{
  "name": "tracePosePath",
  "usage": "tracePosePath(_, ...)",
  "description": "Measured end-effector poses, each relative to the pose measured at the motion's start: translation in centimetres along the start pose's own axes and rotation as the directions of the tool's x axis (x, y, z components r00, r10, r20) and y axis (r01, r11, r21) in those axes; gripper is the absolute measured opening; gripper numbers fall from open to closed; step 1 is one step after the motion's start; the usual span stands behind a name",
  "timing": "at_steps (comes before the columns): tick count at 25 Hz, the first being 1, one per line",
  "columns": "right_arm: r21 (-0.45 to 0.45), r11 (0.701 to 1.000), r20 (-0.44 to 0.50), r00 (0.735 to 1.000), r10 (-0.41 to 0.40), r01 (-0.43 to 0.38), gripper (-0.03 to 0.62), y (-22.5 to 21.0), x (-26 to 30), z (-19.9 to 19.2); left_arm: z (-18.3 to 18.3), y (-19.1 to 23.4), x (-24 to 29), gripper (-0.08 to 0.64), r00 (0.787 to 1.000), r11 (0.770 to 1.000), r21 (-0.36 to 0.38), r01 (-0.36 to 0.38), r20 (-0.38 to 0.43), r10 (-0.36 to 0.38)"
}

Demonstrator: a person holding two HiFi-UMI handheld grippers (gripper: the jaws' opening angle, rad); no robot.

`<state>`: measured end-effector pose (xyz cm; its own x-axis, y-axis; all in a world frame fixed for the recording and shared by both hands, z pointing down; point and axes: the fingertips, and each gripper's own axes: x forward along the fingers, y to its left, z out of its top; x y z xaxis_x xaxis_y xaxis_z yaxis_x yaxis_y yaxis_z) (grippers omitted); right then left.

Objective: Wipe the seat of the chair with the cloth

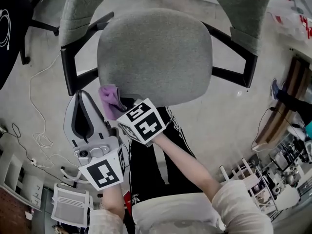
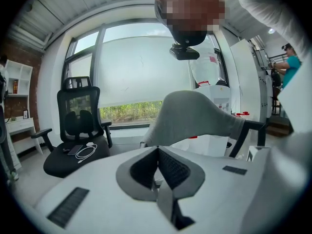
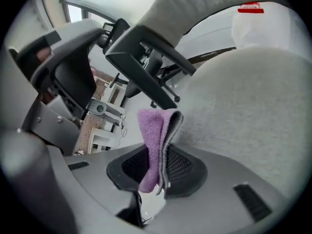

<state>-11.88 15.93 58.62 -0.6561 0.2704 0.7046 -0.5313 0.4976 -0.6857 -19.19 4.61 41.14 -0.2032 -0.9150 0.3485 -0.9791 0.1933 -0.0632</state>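
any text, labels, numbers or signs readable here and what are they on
No text in any view can be read as words or numbers.
Red label on the white object behind the chair: too blurred to read.
Small red sign on the white unit by the window: too small to read.
White mark on the black trousers: too small to read.
Marker cubes: black-and-white square patterns, not lettering.

Head view looks steeply down from above onto the grey fabric chair seat (image 1: 156,57). Right gripper view sits close against that seat (image 3: 253,111) and shares the folded purple terry cloth (image 3: 156,145) with head view. Left gripper view faces level across the room, toward the grey padded backrest (image 2: 195,118).
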Motion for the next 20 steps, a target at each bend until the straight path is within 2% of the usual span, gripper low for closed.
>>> tracePosePath(4,-0.003,1.000,-0.008,1.000,0.008,-0.008,0.087,0.6,3.1,-0.1,-0.2,0.6,-0.4,0.012,1.000,0.999,-0.022,-0.028,0.003,0.028)
tracePosePath(8,-0.023,0.999,-0.009,0.999,-0.044,0.044,0.087,-1.1,3.9,-0.5,0.2,0.9,-0.5,0.012,1.000,0.999,-0.024,-0.023,0.018,0.023)
tracePosePath(11,0.005,0.999,-0.020,0.999,-0.050,0.051,0.087,-1.7,3.5,-1.0,0.2,1.0,-0.6,0.012,1.000,1.000,-0.009,-0.015,0.021,0.015)
tracePosePath(15,-0.010,0.997,-0.026,0.996,-0.079,0.079,0.087,-2.6,2.3,-1.7,0.4,0.4,-0.5,0.012,1.000,1.000,-0.002,0.002,0.024,-0.002)
tracePosePath(20,0.038,0.996,-0.016,0.997,-0.076,0.076,0.087,-5.1,-0.5,-3.0,1.0,-0.7,-0.1,0.012,0.999,0.999,-0.007,0.031,0.034,-0.031)
